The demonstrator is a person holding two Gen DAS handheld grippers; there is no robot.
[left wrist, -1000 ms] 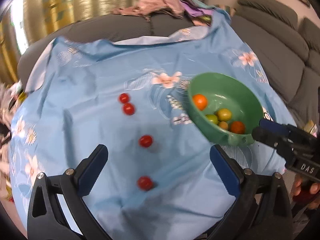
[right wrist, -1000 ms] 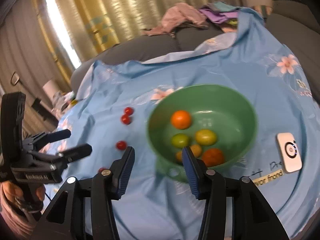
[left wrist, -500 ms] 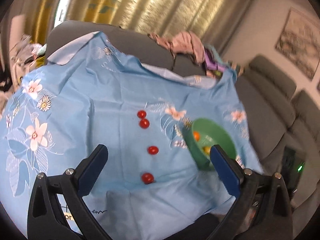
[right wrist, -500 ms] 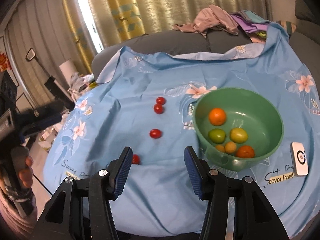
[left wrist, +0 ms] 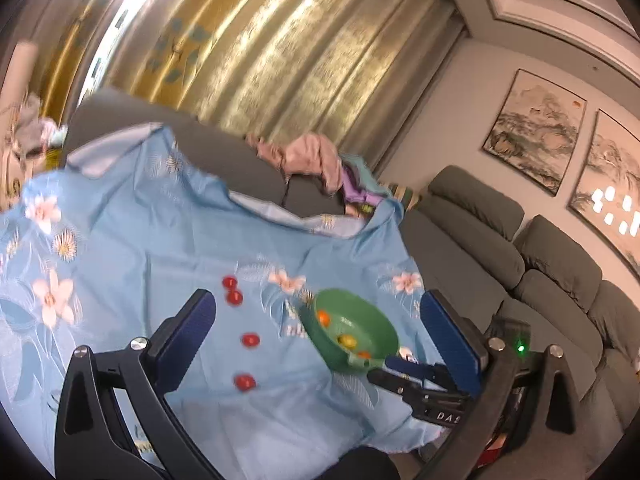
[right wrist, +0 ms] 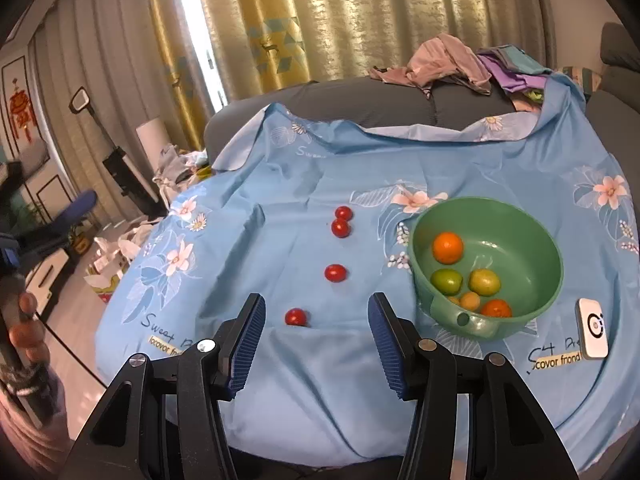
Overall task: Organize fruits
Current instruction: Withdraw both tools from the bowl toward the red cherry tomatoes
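A green bowl (right wrist: 472,326) stands on the blue floral cloth (right wrist: 280,184), right of centre, and holds several orange, green and yellow fruits (right wrist: 448,247). Several red cherry tomatoes lie in a loose line to its left, the nearest tomato (right wrist: 296,317) just beyond my right gripper (right wrist: 317,304), which is open and holds nothing. My left gripper (left wrist: 318,304) is open wide and empty, held high and back from the cloth. From there I see the bowl (left wrist: 384,322), the tomato line (left wrist: 250,340) and the right gripper (left wrist: 382,368) by the bowl's near side.
A small white device (right wrist: 593,328) lies on the cloth right of the bowl. Clothes (right wrist: 452,64) are heaped on the grey sofa back behind the cloth. More grey sofa seats (left wrist: 540,264) run along the right. A hand (right wrist: 24,320) holds the left gripper at the far left.
Both grippers have drawn back and up from the cloth. The left view has rolled and lifted, so the bowl looks small. The right gripper moved from over the bowl to face the tomatoes.
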